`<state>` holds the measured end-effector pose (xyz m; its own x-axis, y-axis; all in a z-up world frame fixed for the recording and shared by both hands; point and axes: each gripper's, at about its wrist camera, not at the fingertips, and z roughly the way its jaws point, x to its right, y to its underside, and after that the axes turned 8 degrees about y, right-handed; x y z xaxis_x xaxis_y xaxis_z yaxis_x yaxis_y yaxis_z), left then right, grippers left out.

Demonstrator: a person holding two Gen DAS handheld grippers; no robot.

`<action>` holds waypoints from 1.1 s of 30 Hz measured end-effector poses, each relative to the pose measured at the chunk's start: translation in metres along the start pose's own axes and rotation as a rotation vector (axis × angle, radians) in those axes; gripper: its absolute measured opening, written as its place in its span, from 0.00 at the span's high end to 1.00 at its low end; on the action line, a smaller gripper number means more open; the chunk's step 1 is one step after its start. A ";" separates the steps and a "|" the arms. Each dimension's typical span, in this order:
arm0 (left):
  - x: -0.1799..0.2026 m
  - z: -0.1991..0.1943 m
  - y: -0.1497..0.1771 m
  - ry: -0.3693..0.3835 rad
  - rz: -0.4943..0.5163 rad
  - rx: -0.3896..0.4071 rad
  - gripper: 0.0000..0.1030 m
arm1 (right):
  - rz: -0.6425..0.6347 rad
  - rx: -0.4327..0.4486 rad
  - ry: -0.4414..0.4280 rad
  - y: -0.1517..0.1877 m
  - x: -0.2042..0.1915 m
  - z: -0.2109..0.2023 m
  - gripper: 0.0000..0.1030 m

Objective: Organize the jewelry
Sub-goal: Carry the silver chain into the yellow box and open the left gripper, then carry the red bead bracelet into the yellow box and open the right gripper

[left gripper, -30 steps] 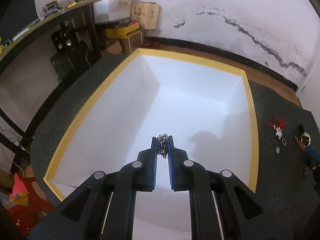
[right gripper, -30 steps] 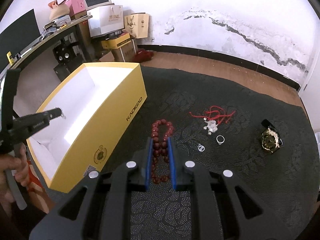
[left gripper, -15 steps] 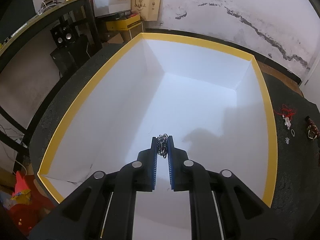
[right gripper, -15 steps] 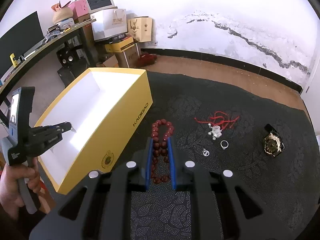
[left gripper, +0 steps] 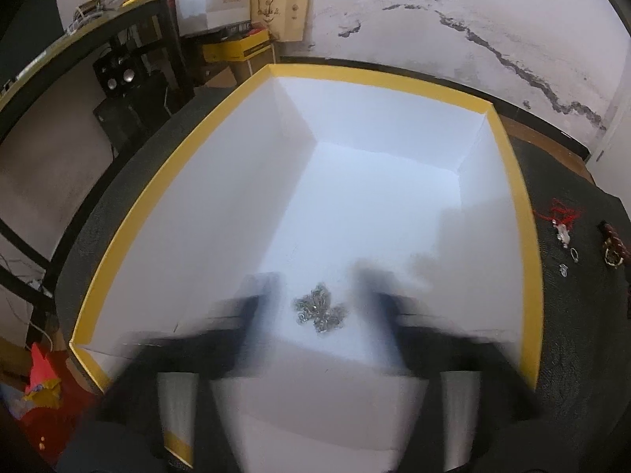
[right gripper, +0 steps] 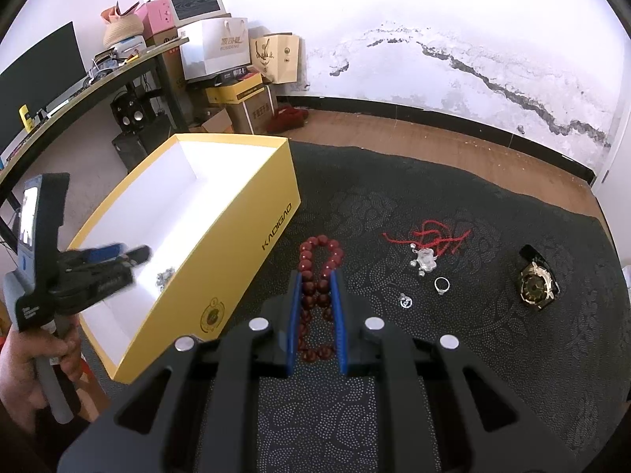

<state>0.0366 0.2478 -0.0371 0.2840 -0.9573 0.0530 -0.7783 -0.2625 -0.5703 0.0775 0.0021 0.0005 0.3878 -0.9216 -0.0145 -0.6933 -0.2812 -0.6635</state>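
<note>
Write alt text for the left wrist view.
A small silver chain lies loose on the white floor of the open yellow-rimmed box, between the blurred left tongs, whose jaws have just been opening. More jewelry sits on the dark mat at right.

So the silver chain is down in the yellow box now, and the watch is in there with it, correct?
Not quite. The silver chain does lie on the floor of the yellow box, between the open left gripper's fingers, but the watch is not in there. The right wrist view shows it out on the dark mat, far right of the box.
</note>
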 end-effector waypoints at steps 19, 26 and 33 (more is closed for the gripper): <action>-0.029 -0.063 0.000 -0.007 -0.013 0.170 0.07 | -0.095 -0.001 -0.038 -0.026 -0.071 -0.004 0.85; -0.100 -0.076 0.005 -0.032 -0.198 0.201 0.07 | -0.135 -0.062 -0.140 -0.061 -0.152 0.024 0.85; -0.151 -0.081 0.016 -0.068 -0.269 0.225 0.07 | -0.129 -0.235 -0.133 -0.067 -0.200 0.091 0.85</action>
<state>-0.0640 0.3779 0.0124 0.5041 -0.8456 0.1756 -0.5303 -0.4635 -0.7099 0.1015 0.2298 -0.0207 0.5474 -0.8354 -0.0495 -0.7488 -0.4625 -0.4748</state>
